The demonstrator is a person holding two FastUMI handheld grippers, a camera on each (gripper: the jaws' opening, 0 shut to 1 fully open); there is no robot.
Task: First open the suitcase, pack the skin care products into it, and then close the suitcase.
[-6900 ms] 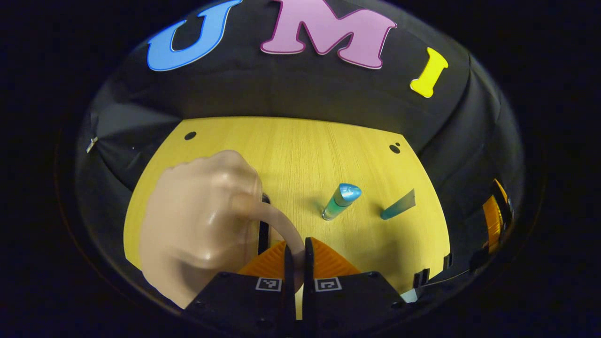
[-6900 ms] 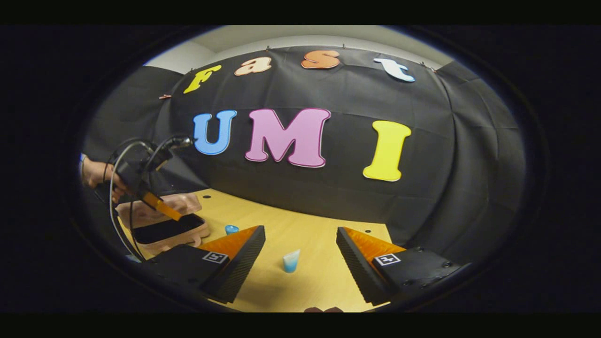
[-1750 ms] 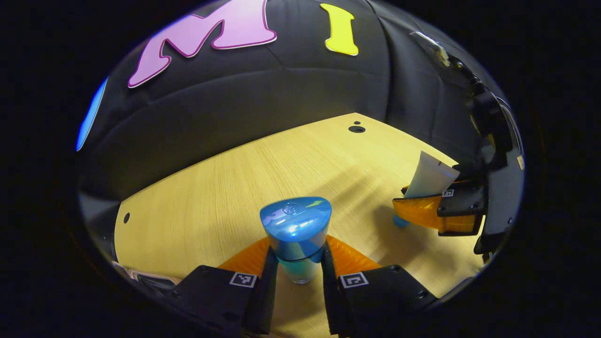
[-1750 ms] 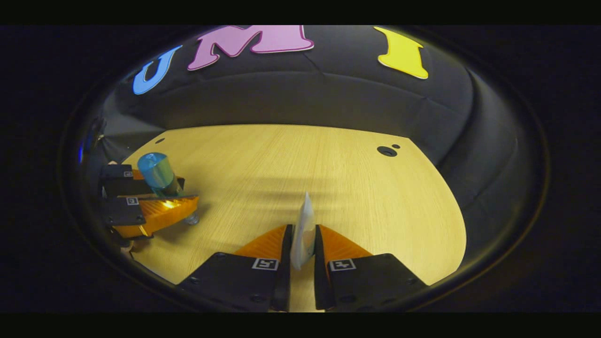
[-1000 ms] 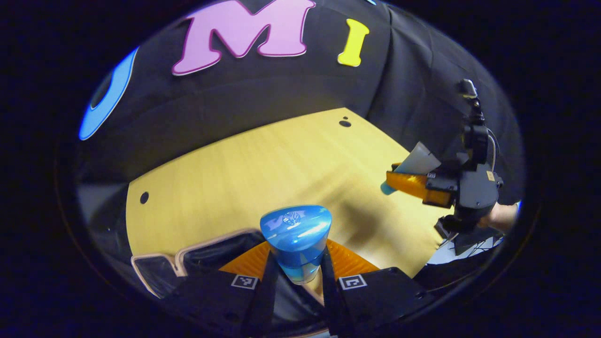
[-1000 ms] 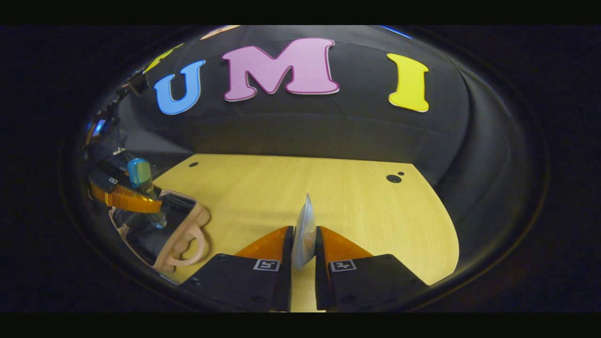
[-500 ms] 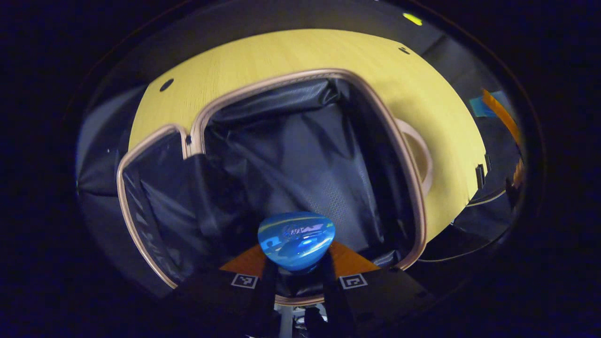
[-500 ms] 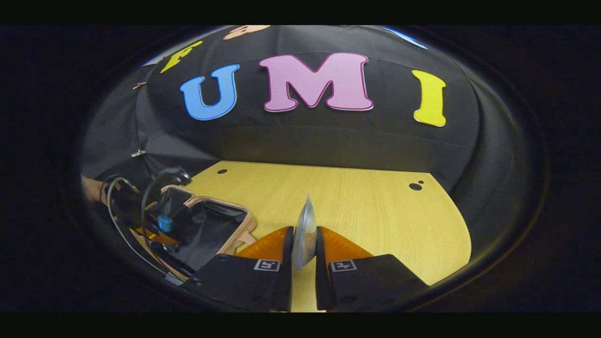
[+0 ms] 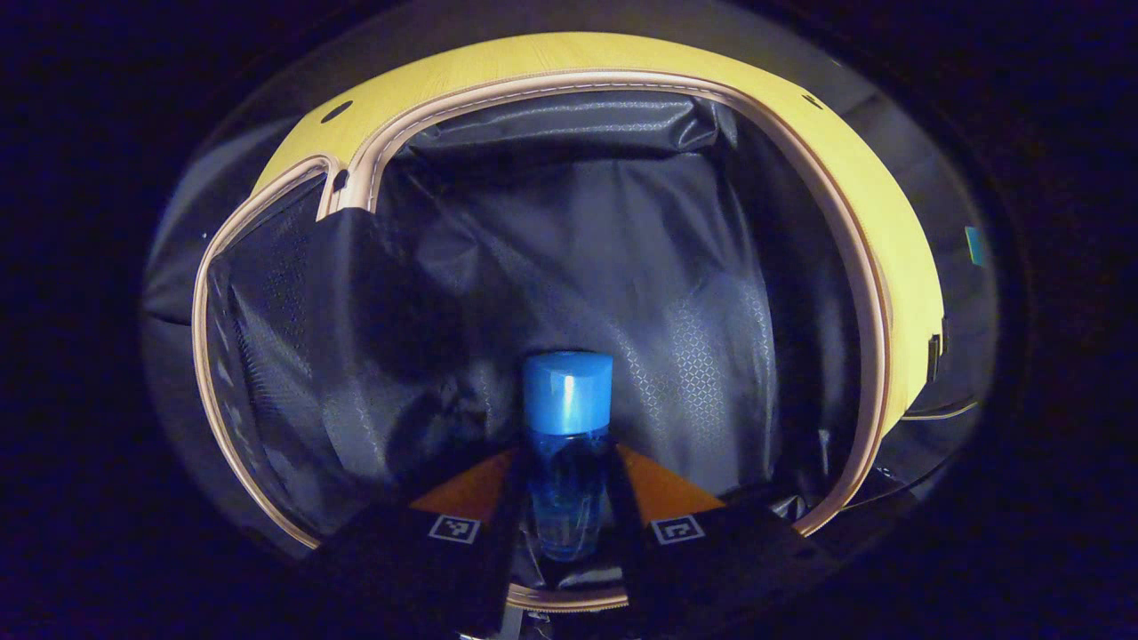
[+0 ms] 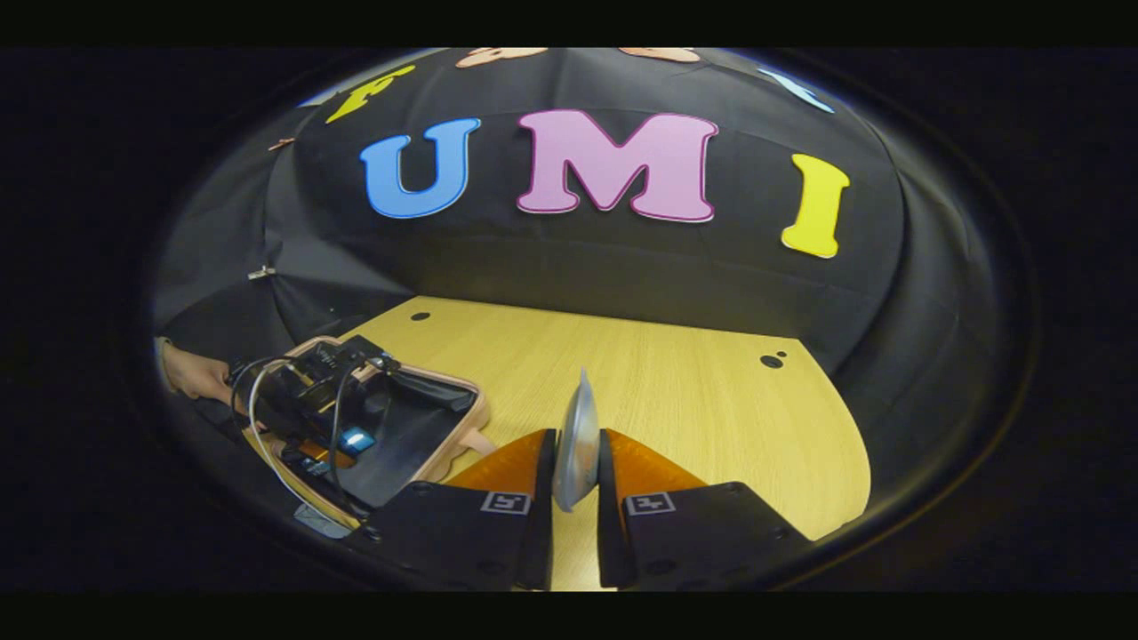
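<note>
While the suitcase [image 9: 622, 98] lies open on the table [image 10: 676, 391], the left tool [image 9: 567, 498] sits low over its dark lined compartment, both fingers pinching a blue bottle [image 9: 566, 444] by its clear body, the blue cap pointing forward over the lining. The suitcase's pale pink rim frames that compartment, with the second half folded out to the left in the left gripper view. Over in the right gripper view, the right tool [image 10: 574, 484] is held above the bare wooden table, fingers pressed on a thin pale tube [image 10: 576, 444] that stands edge-on between them. Off to its left there's the suitcase again at the table's near-left corner, a hand [image 10: 191, 375] holding the left tool down inside it, the bottle's blue cap just visible among cables.
</note>
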